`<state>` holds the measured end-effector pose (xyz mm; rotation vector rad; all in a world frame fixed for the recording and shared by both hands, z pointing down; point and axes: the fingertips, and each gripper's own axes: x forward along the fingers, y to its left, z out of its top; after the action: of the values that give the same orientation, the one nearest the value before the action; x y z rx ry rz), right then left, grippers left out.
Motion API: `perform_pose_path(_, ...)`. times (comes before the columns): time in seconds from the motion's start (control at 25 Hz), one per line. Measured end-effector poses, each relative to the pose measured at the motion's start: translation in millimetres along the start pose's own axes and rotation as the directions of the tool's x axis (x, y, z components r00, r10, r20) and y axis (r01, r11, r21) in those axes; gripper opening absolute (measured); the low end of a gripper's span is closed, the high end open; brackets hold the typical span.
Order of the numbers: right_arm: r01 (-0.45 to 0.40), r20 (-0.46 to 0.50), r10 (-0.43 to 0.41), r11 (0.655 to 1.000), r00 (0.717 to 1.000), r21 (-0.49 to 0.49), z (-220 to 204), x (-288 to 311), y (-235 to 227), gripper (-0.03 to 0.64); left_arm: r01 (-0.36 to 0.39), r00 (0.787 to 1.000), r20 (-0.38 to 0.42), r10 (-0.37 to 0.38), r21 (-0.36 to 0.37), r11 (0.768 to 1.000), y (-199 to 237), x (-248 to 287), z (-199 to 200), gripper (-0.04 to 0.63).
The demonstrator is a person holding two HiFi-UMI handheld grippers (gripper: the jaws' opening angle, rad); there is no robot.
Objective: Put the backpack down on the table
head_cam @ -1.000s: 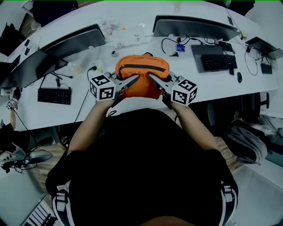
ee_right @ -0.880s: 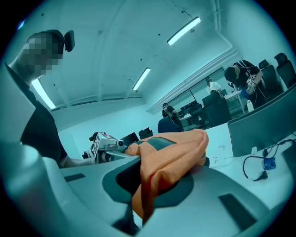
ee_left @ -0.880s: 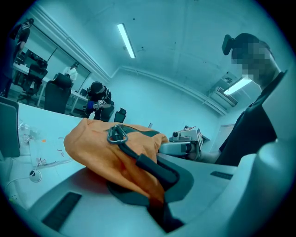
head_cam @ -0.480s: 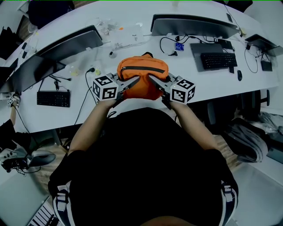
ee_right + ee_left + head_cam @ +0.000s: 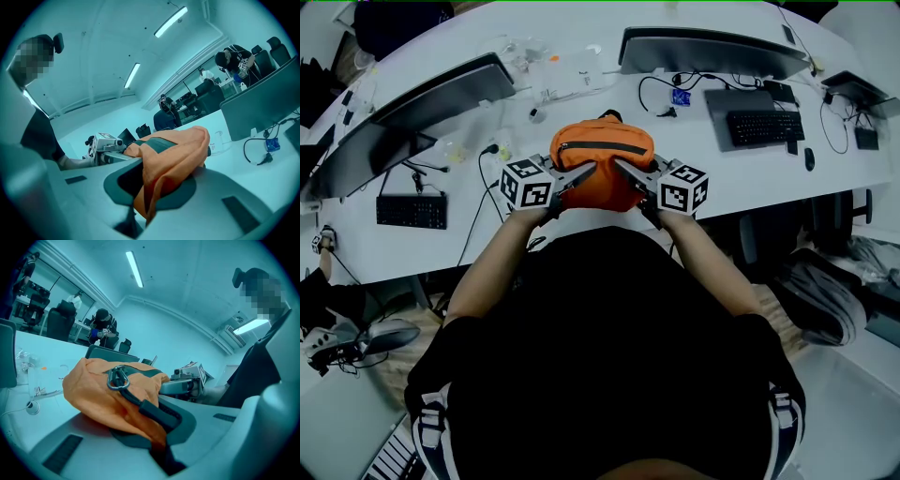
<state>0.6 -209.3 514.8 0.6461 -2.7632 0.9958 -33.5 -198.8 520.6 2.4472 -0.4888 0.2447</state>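
Note:
The orange backpack [image 5: 602, 169] with a dark zip hangs low over the white table [image 5: 741, 187], near its front edge, held from both sides. My left gripper [image 5: 585, 172] is shut on the bag's left side, my right gripper [image 5: 622, 167] on its right side. In the left gripper view orange cloth [image 5: 108, 399] and a dark strap with a metal carabiner [image 5: 118, 379] are pinched between the jaws. Folded orange cloth [image 5: 164, 164] is clamped between the jaws in the right gripper view too. Whether the bag's bottom touches the table I cannot tell.
Behind the bag are two monitors [image 5: 431, 103] [image 5: 712, 54], keyboards [image 5: 411, 211] [image 5: 765, 127], cables [image 5: 675, 94] and clear plastic items [image 5: 567, 80]. A mouse [image 5: 809, 161] lies at the right. A chair [image 5: 825, 225] stands beside the table's front edge. People sit at far desks [image 5: 101, 326].
Both grippers have sunk together with the backpack toward the table and shifted slightly away from me. The grips are unchanged.

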Motion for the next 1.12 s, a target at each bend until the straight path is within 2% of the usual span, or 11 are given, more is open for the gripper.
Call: perform_pose_path(1.12,0.100,-0.128,-0.087,0.990,0.988,0.100,-57,32,-53,0.060,-0.004,0.992,-0.124,-0.007,-0.091,0.996,56,23,-56,0.032)
